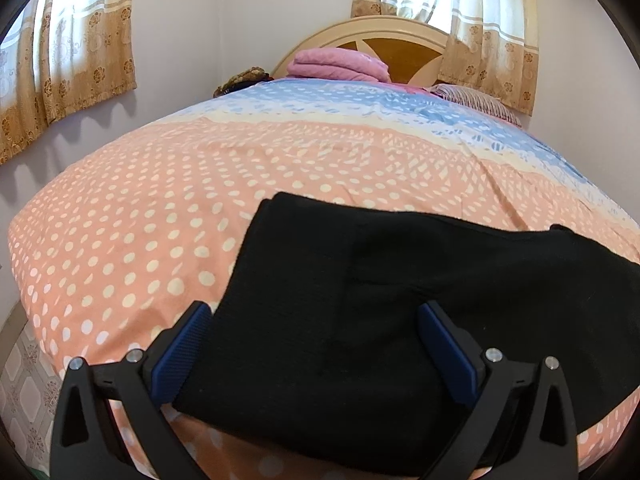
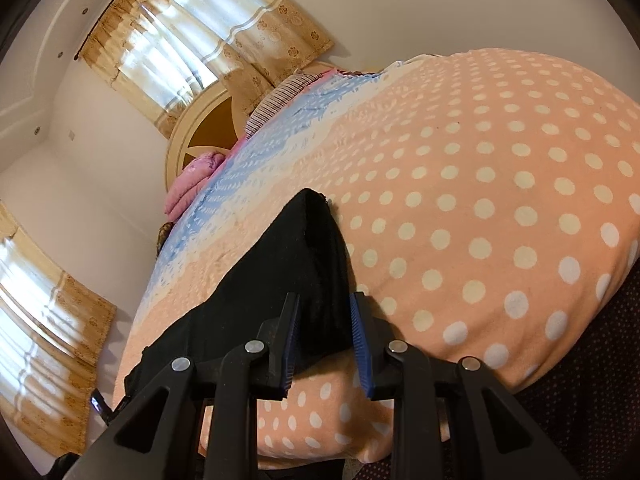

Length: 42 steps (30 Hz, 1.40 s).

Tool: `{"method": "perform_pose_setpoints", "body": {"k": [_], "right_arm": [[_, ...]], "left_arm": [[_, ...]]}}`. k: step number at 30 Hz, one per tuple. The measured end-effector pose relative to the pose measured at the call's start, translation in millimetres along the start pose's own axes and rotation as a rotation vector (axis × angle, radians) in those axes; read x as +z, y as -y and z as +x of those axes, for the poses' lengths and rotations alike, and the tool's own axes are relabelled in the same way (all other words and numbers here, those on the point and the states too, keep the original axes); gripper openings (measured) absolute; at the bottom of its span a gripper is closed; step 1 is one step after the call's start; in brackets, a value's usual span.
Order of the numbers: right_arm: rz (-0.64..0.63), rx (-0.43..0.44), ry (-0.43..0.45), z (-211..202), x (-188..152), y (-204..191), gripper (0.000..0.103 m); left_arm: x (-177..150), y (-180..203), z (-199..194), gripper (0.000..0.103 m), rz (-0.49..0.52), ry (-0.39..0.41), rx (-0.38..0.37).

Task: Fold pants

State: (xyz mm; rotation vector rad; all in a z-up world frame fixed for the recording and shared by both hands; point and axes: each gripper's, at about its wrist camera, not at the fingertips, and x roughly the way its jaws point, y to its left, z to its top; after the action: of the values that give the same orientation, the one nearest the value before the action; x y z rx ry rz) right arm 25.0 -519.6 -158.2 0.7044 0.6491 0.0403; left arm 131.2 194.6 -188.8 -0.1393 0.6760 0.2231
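One pair of black fabric pants (image 1: 360, 320) lies folded into a flat bundle on the near part of a bed covered by a peach sheet with white dots (image 1: 132, 220) that turns blue and white toward the far end. The left gripper (image 1: 316, 320) hovers at the near edge of the bundle, its two blue-padded jaws spread wide with the cloth lying between them, the pads not pressing it. The right gripper (image 2: 324, 308) has its two jaws narrowly parted around a raised end of the pants; whether the pads pinch it I cannot tell. At the far end sit one folded pink blanket (image 1: 340, 65), one striped pillow (image 1: 476, 100), one rounded wooden headboard (image 1: 400, 44) and two curtained windows.
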Motion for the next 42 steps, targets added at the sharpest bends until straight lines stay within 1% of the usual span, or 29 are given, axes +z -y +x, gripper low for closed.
{"method": "perform_pose_setpoints", "body": {"k": [4,5,6,8,15,21,26,30,34,42], "right_arm": [[-0.01,-0.014,0.007,0.2,-0.8,-1.3,0.025],[-0.013,-0.014,0.009,0.4,-1.4,-1.8,0.023],[-0.012,-0.013,0.013,-0.1,-1.8,-2.2,0.018],[-0.01,-0.005,0.033,-1.4,-1.6,-6.1,0.016],[-0.106,0.017,0.099,-8.7,0.3,-53.7,0.013],[-0.198,0.054,0.113,-10.0,-3.0,-99.5,0.012],[-0.286,0.092,0.094,-3.3,-11.4,-141.4,0.012],[-0.352,0.119,0.061,11.4,-19.4,-175.1,0.012],[-0.387,0.146,0.025,27.2,-29.7,-196.6,0.012],[-0.415,0.205,-0.038,59.5,-46.1,-226.7,0.012]], "left_arm": [[-0.8,-0.6,-0.4,0.103,-0.001,0.006,0.004],[-0.8,-0.9,-0.5,0.103,-0.001,0.008,0.005],[-0.6,-0.1,-0.3,0.103,-0.002,0.009,0.005],[-0.7,0.2,-0.5,0.103,-0.003,0.009,0.006],[-0.4,-0.4,-0.4,0.103,-0.004,0.009,0.006],[-0.4,-0.8,-0.3,0.103,-0.003,0.01,0.006],[-0.3,-2.2,-0.2,0.103,-0.005,0.015,0.006],[-1.5,-2.1,-0.1,0.103,-0.008,0.019,0.006],[-3.2,-1.4,-0.8,0.103,-0.009,0.021,0.006],[-3.6,-0.7,-1.3,0.103,-0.011,0.025,0.008]]}}
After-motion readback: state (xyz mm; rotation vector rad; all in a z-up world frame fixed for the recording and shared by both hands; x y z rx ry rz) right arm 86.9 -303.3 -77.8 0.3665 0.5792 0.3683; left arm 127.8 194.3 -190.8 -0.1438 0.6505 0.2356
